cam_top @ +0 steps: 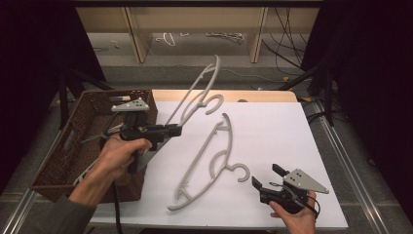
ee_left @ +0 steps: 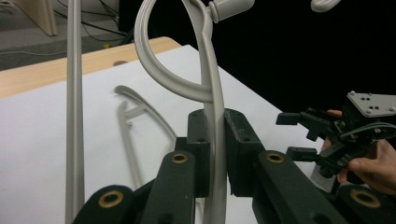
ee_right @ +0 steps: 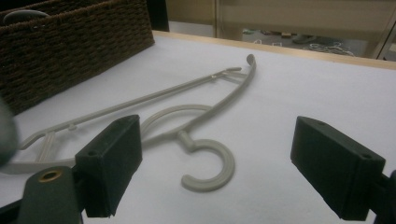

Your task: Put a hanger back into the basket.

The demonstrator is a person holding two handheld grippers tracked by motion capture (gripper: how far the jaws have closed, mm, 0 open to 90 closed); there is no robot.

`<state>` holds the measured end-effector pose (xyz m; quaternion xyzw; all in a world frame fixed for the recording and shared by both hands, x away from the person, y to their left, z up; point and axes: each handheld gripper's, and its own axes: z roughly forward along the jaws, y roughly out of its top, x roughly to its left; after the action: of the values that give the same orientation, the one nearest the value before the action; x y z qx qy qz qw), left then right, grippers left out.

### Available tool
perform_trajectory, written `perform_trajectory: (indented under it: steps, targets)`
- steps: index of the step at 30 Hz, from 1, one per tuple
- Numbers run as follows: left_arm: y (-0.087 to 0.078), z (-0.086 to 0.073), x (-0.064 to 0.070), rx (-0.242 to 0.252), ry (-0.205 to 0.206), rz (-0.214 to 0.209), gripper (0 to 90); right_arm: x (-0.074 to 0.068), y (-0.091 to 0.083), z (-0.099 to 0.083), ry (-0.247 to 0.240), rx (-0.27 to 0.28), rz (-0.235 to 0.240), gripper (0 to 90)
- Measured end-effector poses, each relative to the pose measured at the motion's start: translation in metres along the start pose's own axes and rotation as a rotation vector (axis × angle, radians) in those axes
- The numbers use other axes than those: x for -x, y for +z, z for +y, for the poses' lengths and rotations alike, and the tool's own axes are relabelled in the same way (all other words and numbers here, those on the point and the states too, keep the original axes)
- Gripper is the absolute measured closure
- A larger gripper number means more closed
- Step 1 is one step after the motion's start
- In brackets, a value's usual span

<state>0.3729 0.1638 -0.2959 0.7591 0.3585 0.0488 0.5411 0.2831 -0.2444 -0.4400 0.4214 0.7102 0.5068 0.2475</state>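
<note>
A grey plastic hanger (cam_top: 197, 92) is held up in the air, tilted over the table's back left. My left gripper (cam_top: 176, 129) is shut on its lower arm, and in the left gripper view the jaws clamp the grey bar (ee_left: 215, 140) just below its loop. A second grey hanger (cam_top: 214, 156) lies flat on the white table top, hook toward the front right. My right gripper (cam_top: 267, 175) stands open just right of that hook (ee_right: 210, 168), low over the table, with nothing between its jaws (ee_right: 219, 156).
A dark woven basket (cam_top: 53, 156) stands at the table's left edge, beside my left hand. The white sheet (cam_top: 282, 126) covers the table, with a wooden strip (cam_top: 253, 95) at the back. Shelf legs and cables lie on the floor beyond.
</note>
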Motion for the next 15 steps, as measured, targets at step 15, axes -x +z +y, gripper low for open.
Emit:
perform_trajectory:
  steps: [15]
  targets:
    - [-0.052,-0.014,-0.049,0.010,-0.032,0.124,81.3,0.000,0.001,-0.001,0.009,0.006,0.012,17.5]
